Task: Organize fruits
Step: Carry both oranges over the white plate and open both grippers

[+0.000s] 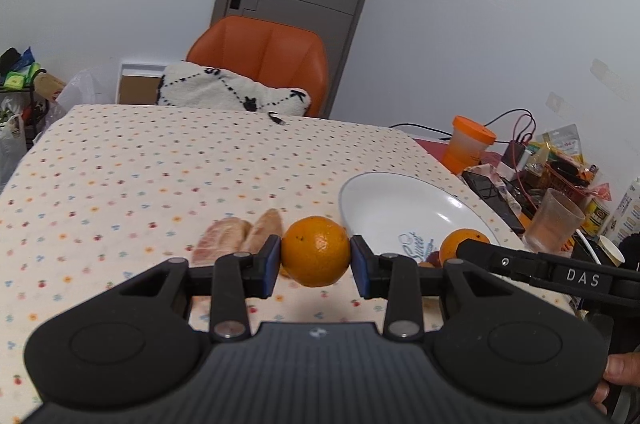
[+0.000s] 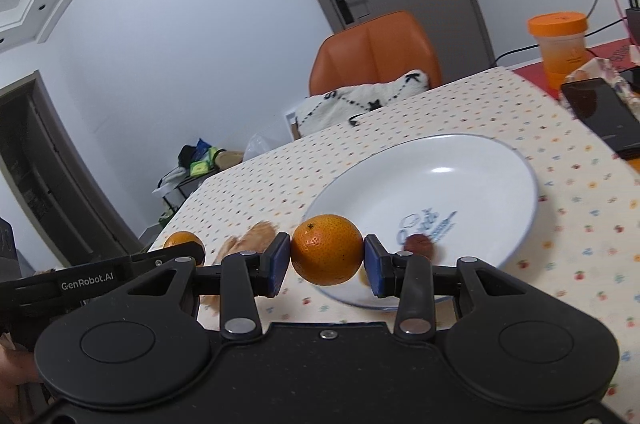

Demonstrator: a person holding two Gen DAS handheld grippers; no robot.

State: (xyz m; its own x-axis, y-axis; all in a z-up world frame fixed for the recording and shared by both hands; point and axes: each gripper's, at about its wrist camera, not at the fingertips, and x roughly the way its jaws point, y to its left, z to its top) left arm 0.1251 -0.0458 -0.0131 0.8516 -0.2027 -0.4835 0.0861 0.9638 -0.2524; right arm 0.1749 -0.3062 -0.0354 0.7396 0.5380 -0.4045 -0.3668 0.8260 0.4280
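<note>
My left gripper (image 1: 316, 264) is shut on an orange (image 1: 316, 244), held just above the dotted tablecloth, left of a white plate (image 1: 384, 200). Peeled pale pink citrus segments (image 1: 236, 238) lie on the cloth beyond its left finger. My right gripper (image 2: 326, 264) is shut on a second orange (image 2: 326, 242) over the plate's (image 2: 460, 176) near-left rim. A small dark red fruit (image 2: 418, 246) lies in the plate. Each view shows the other gripper's orange (image 1: 466, 242) (image 2: 180, 239) at its side.
An orange-lidded cup (image 1: 470, 144), a clear plastic cup (image 1: 556, 220), a dark phone (image 2: 604, 116), cables and snack packets crowd the table's right side. An orange chair (image 1: 260, 56) with a white pillow (image 1: 232, 92) stands at the far edge.
</note>
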